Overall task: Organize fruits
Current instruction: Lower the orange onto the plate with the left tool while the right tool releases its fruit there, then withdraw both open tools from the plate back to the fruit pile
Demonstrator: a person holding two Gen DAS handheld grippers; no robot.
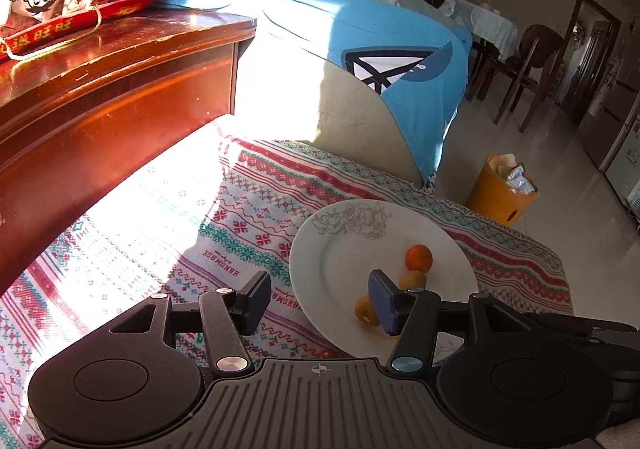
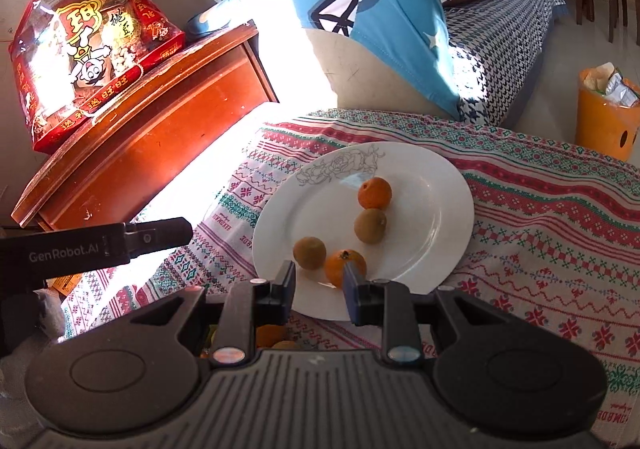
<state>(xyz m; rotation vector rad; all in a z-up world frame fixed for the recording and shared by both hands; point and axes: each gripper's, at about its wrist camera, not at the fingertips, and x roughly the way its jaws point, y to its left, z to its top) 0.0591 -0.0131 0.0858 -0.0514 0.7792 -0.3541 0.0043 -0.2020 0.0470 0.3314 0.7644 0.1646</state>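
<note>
hovering spread over the plate (image 2: 432, 185), right hand-held gripper (image 2: 319, 285) empty; left hand-held gripper (image 1: 320, 299) spread too.

The plate (image 2: 432, 217) looks like glazed white ceramic, pretty glossy, catching a reflection near the drawn rose. It sits on a woven cloth (image 2: 560, 217) with a matt, slightly coarse weave covering the worktop. The cabinet (image 2: 168, 137) is lacquered reddish wood, very shiny but scuffed along the edges. The snack bag (image 2: 92, 49) is crinkly glossy plastic. Both tongs (image 2: 319, 283) (image 1: 318, 301) are matt black plastic with small metal pivot pins and a ribbed base.
</note>
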